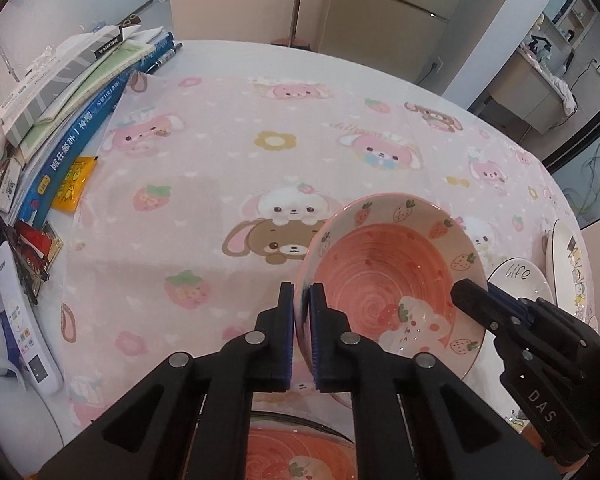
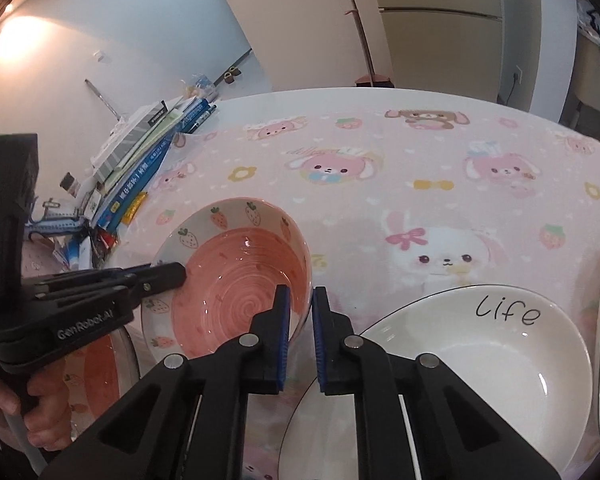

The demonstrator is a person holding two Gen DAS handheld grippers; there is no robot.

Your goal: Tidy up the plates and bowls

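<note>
You have both the left gripper (image 1: 302, 300) and right gripper (image 2: 300, 304) clamped on the strawberry bowl's (image 2: 236, 280) opposite rims, its twin (image 1: 296, 456) beneath it and white "life" dish (image 2: 480, 352) beside it still unstacked.

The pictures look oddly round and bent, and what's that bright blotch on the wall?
Both wrist views are fisheye, so the table edge bows and dark corners ring each frame. In the right wrist view a warm glare washes out the wall; small highlights glint inside the pink bowl.
</note>
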